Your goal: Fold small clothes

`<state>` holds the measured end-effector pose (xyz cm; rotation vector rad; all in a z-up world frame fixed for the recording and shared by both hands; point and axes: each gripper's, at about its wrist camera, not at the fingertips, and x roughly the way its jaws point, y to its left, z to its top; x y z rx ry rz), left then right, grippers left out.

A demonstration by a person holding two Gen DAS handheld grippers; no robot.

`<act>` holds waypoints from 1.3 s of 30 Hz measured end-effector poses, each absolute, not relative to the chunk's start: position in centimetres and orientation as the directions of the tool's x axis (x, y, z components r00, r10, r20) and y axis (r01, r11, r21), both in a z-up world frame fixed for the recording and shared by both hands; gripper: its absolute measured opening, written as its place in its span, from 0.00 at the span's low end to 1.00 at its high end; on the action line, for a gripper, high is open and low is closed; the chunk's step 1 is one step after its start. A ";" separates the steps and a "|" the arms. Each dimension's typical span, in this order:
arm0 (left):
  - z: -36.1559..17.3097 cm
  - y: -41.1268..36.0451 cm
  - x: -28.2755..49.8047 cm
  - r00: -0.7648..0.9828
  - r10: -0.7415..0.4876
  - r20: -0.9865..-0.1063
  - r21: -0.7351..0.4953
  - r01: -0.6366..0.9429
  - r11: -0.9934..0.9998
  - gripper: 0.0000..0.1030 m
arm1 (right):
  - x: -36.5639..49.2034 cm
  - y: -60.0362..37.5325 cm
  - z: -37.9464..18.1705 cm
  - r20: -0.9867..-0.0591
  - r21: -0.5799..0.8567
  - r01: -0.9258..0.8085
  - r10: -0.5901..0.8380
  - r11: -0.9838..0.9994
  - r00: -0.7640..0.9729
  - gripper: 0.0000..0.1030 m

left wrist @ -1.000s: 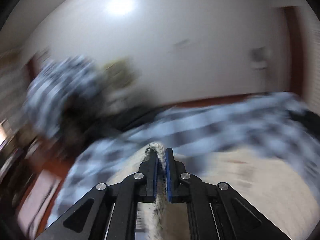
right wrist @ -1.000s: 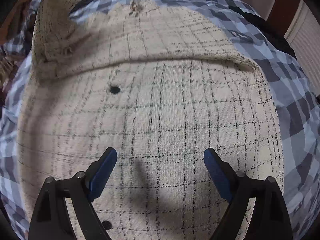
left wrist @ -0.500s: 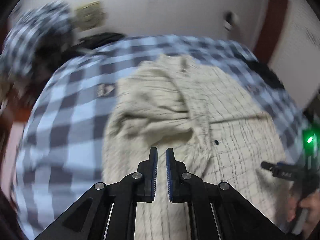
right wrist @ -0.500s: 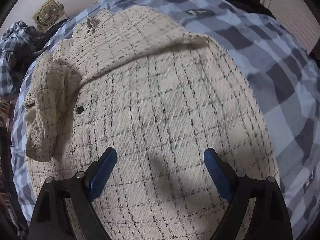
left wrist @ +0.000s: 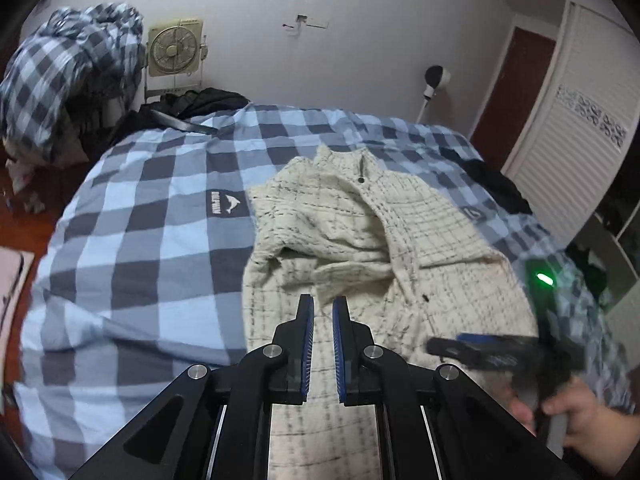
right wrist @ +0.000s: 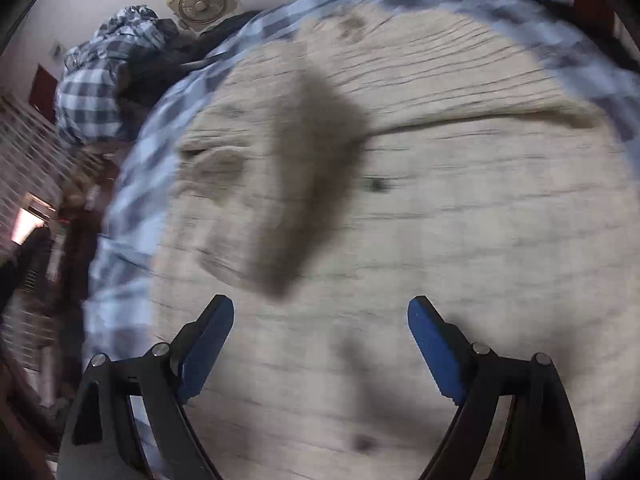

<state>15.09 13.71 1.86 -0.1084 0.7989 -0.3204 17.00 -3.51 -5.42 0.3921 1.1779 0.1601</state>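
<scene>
You are working over a bed covered by a blue and grey checked duvet [left wrist: 132, 240], which fills the view ahead of both sets of fingers. On it, straight ahead of the left gripper [left wrist: 320, 322] and running under its fingertips, lies the task's garment, a cream checked jacket [left wrist: 440, 240], front side up, collar at the end farthest from you. Its sleeve [left wrist: 320, 240] on the left of the fingers is already turned in across the chest in a rumpled bunch, so the fold looks to be in an early stage. The left gripper hovers above the hem with its fingers drawn nearly together, a narrow gap between them and nothing caught in it. To the right of those fingers, your right hand [left wrist: 576, 416] holds the right gripper [right wrist: 320, 332], whose fingers are spread wide, holding nothing, just above the jacket's lower front; that view is blurred by motion, so I cannot tell whether they touch the cloth. The next move probably calls for smoothing the bunched sleeve flat, then taking the opposite side and bringing it inward. Beyond the far left of the bed sits a heap of checked bedding [left wrist: 68, 80] and a small box fan [left wrist: 176, 46]. No container is in view.
</scene>
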 end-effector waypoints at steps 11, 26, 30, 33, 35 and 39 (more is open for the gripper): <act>0.3 15.0 15.9 0.558 -0.467 -0.686 -0.334 0.329 0.883 0.12 | 24.3 -0.5 -9.1 -0.887 0.407 0.112 0.363 0.906 0.285 0.12; -0.2 16.9 16.0 0.629 -0.545 -0.553 -0.567 0.195 0.800 1.00 | 31.0 -19.1 9.8 -0.732 0.651 0.052 0.608 0.757 0.306 0.19; -1.7 15.9 17.1 0.565 -0.434 -0.702 -0.501 0.041 0.864 1.00 | 31.5 -30.2 7.4 -0.861 0.469 0.393 0.310 0.791 0.403 0.75; -2.7 15.3 16.7 0.530 -0.320 -0.785 -0.419 -0.073 0.905 1.00 | 28.5 -34.2 4.7 -0.933 0.261 0.551 0.060 0.793 0.355 0.82; -2.8 15.2 16.6 0.510 -0.279 -0.814 -0.387 -0.115 0.915 1.00 | 26.9 -34.6 2.3 -0.935 0.281 0.535 0.102 0.797 0.339 0.82; -2.5 16.0 15.8 0.523 -0.225 -0.822 -0.360 -0.173 0.917 1.00 | 25.2 -32.3 -0.6 -0.914 0.356 0.495 0.186 0.792 0.361 0.82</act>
